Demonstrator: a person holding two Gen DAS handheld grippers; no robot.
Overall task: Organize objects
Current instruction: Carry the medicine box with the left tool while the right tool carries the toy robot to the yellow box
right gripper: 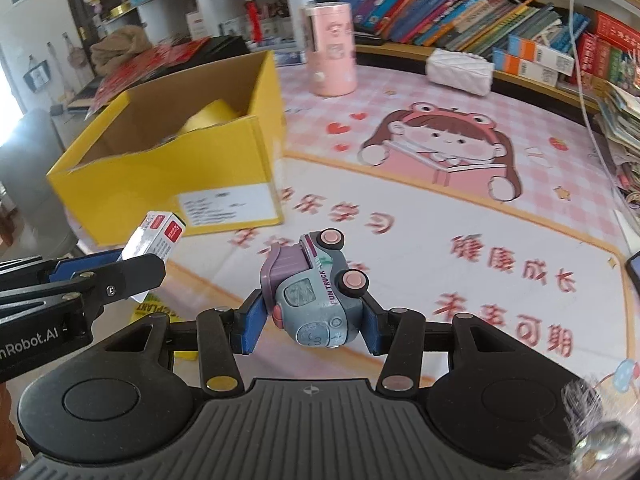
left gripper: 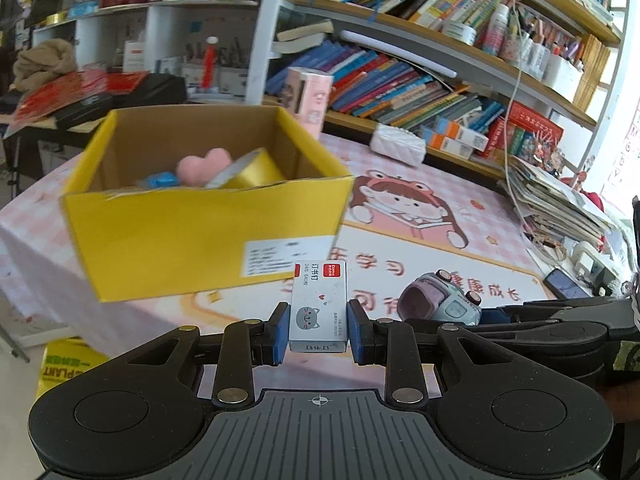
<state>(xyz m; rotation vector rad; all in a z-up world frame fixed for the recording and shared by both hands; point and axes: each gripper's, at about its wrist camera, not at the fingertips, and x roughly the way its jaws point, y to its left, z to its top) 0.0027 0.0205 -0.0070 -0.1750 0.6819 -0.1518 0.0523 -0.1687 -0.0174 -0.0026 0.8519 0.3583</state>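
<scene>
My left gripper [left gripper: 319, 332] is shut on a small white staple box [left gripper: 318, 308] with a grey cat face and a red label, held above the table edge. The same staple box [right gripper: 154, 236] shows at the left of the right wrist view, in the left gripper [right gripper: 120, 268]. My right gripper [right gripper: 314, 316] is shut on a blue-grey toy truck [right gripper: 316, 296] with pink wheels, lying on its side between the blue pads. The toy truck [left gripper: 440, 300] also appears right of the staple box. An open yellow cardboard box [left gripper: 200, 232] sits ahead to the left, holding a pink plush heart [left gripper: 202, 166], a yellow tape roll [left gripper: 250, 172] and a blue item.
A pink cartoon desk mat [right gripper: 440, 184] covers the table. A pink cylinder canister [right gripper: 332, 48] and a white quilted pouch [right gripper: 460, 70] stand at the back. Bookshelves [left gripper: 400, 80] run behind, a paper stack [left gripper: 560, 200] lies right, and a phone [left gripper: 564, 284] rests near the right edge.
</scene>
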